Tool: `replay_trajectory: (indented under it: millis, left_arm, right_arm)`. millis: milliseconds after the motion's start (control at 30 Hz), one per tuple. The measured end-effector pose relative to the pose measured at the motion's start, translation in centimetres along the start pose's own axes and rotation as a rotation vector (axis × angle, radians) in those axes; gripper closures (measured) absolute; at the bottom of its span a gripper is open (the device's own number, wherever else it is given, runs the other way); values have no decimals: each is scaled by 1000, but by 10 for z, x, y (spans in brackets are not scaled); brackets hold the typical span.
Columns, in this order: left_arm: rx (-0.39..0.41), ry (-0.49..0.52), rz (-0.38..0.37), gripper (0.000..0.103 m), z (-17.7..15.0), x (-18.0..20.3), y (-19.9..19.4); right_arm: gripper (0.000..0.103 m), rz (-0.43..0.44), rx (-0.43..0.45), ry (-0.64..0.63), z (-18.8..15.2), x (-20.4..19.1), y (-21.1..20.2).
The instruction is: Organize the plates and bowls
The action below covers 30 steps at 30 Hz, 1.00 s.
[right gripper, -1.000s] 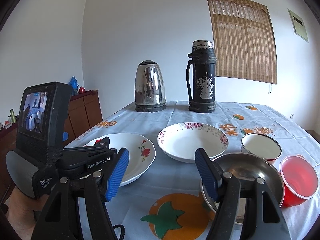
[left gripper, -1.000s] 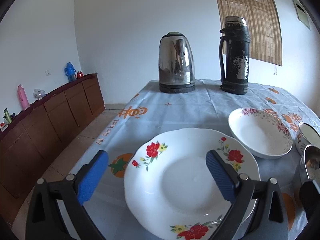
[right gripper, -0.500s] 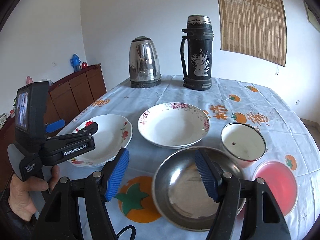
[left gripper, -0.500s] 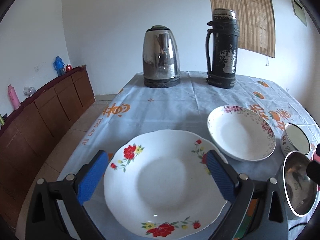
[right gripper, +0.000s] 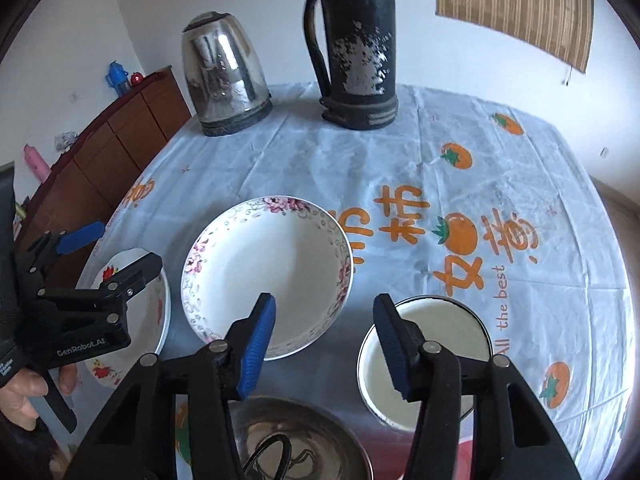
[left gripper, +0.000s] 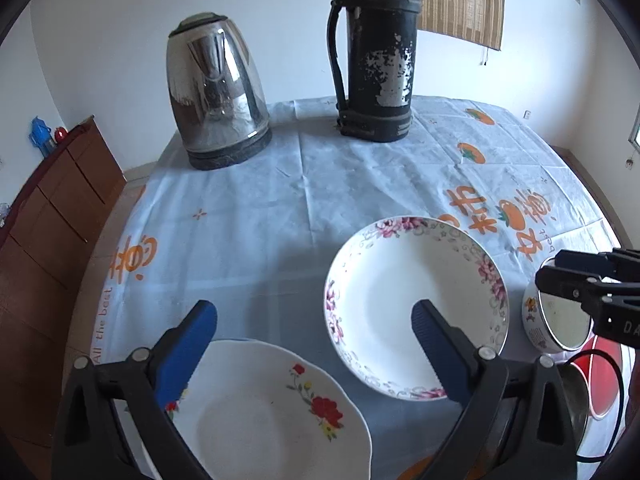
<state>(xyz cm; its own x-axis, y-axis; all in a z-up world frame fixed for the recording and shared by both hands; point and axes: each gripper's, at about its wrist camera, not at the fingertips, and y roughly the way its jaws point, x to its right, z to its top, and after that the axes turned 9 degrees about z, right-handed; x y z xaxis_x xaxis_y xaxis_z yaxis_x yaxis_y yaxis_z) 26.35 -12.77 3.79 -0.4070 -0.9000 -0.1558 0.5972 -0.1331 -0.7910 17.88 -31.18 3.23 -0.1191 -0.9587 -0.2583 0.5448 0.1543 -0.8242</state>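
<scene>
Nothing appears stacked or gathered yet, so the organizing looks to be at its very start. Every piece lies separately on the bench (left gripper: pixel 248 216), and neither gripper holds anything.

The left gripper (left gripper: pixel 314 330) hangs with its blue fingers spread wide and empty. The red-flowered plate (left gripper: pixel 276 412) lies directly beneath it, close under the fingers, with no contact visible. Ahead of its right finger sits the pink-rimmed plate (left gripper: pixel 416 308), apart from the red-flowered plate with a strip of cloth between them.

The right gripper (right gripper: pixel 324 340) is also open, though less wide, and grips nothing. The same pink-rimmed plate (right gripper: pixel 268 276) lies ahead of its left finger, and the white enamel bowl (right gripper: pixel 424 356) sits just ahead of and under its right finger. The steel bowl (right gripper: pixel 300 440) is below and behind the fingers, near the lower edge of that view. A red bowl (left gripper: pixel 604 384) shows at the far right of the left wrist view, partly hidden behind the right gripper.

What remains, as a judgement: the two plates must be nested one on the other, and the three bowls stacked or grouped. That is essentially the whole job. The kettle (left gripper: pixel 218 92) and the black thermos (left gripper: pixel 374 56) stand well ahead of both grippers, clear of the working area.
</scene>
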Motion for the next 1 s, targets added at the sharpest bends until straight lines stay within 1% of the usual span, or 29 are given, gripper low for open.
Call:
replay_trajectory:
  millis: [67, 133, 200, 267, 333, 500, 533, 567, 633, 667, 733, 800, 867, 933, 1000]
  left_arm:
    - [-64, -22, -66, 4, 7, -2, 17]
    - [-103, -58, -77, 5, 11, -5, 32]
    - [-131, -64, -94, 7, 15, -7, 45]
    - [-146, -64, -93, 11, 17, -7, 54]
    - [-157, -61, -99, 15, 19, -5, 60]
    - [-193, -48, -87, 15, 21, 3, 77]
    - [-198, -45, -86, 18, 22, 4, 79]
    - [-203, -41, -85, 21, 22, 6, 81]
    - [-219, -29, -77, 24, 21, 11, 86]
    - [-223, -26, -77, 25, 21, 12, 87]
    - [-229, -18, -75, 35, 20, 15, 90]
    - [-241, -21, -76, 40, 19, 16, 92]
    - [-256, -24, -90, 44, 18, 17, 96]
    - [-271, -23, -101, 56, 16, 19, 98]
    - [-284, -28, -116, 58, 14, 21, 99]
  right_arm:
    - [63, 18, -39, 48, 10, 12, 13]
    - [68, 34, -67, 87, 18, 20, 25]
    - [70, 53, -104, 109, 25, 23, 37]
    - [70, 55, -141, 111, 30, 23, 48]
    - [70, 54, -157, 122, 34, 26, 56]
    - [70, 40, -196, 128, 40, 32, 70]
    - [72, 47, -202, 138, 40, 34, 72]
    - [77, 54, -207, 146, 40, 37, 75]
    - [81, 66, -224, 147, 40, 39, 80]
    - [82, 67, -228, 144, 40, 39, 83]
    - [84, 74, -244, 143, 39, 39, 89]
    - [84, 86, -257, 154, 38, 41, 95]
    - [90, 84, -265, 139, 37, 40, 98]
    - [92, 99, -267, 135, 37, 40, 99]
    - [92, 105, -267, 130, 36, 41, 100]
